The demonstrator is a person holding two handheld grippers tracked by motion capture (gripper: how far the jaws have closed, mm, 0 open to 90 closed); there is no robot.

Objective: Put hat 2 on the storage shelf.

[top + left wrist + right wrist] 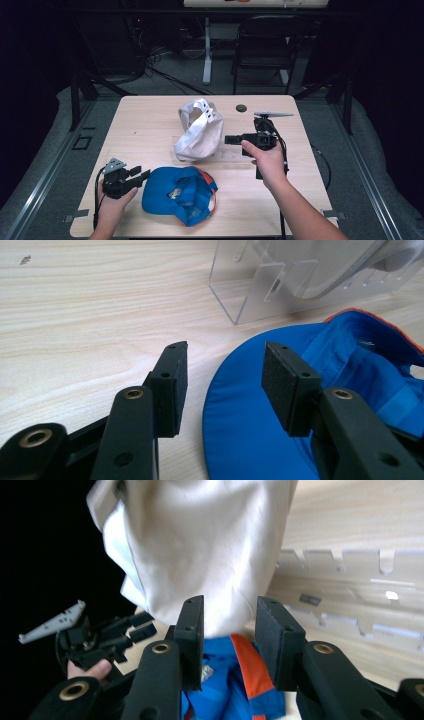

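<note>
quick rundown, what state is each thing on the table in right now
blue cap: lying upside down on the table, inside facing up, not gripped
white cap: propped on the clear acrylic stand, not gripped
left hand-held gripper: open, jaws by the blue cap's brim, nothing pinched
right hand-held gripper: open, pointing at the white cap, holding nothing
small dark disc: lying flat on the table

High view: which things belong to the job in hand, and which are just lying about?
In the job:
blue cap
white cap
clear rack
left gripper
right gripper

Lying about:
dark round disc
folding chair
</note>
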